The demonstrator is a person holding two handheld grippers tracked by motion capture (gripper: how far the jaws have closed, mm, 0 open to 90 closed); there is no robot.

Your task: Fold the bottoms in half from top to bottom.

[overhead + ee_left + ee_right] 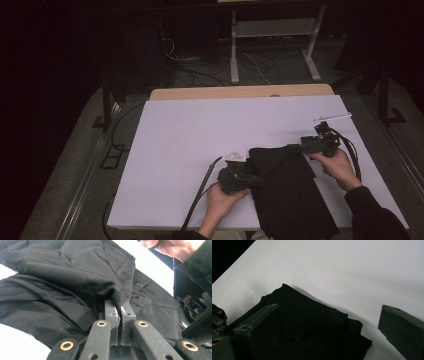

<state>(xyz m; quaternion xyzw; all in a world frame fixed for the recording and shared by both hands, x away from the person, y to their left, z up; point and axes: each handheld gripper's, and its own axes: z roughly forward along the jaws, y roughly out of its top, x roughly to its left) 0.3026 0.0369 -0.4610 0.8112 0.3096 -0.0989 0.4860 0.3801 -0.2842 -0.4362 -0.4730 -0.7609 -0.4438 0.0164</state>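
A black garment (287, 192) lies crumpled on the white table (190, 140), reaching from the middle to the near edge. My left gripper (256, 178), held in a hand at the garment's left edge, is shut on a fold of the cloth; in the left gripper view the jaws (120, 305) pinch a dark bunched hem of the garment (62, 290). My right gripper (295, 148) sits at the garment's far right corner, open. In the right gripper view my right gripper (330, 308) has its jaws wide apart over the garment (312, 327), with cloth under the left jaw.
A thin white rod (332, 118) lies on the table at the far right. A wooden strip (240, 92) borders the far edge. Beyond it are a white frame's legs (234, 50) and floor cables. A dark sleeve (192, 263) crosses the left gripper view's top right.
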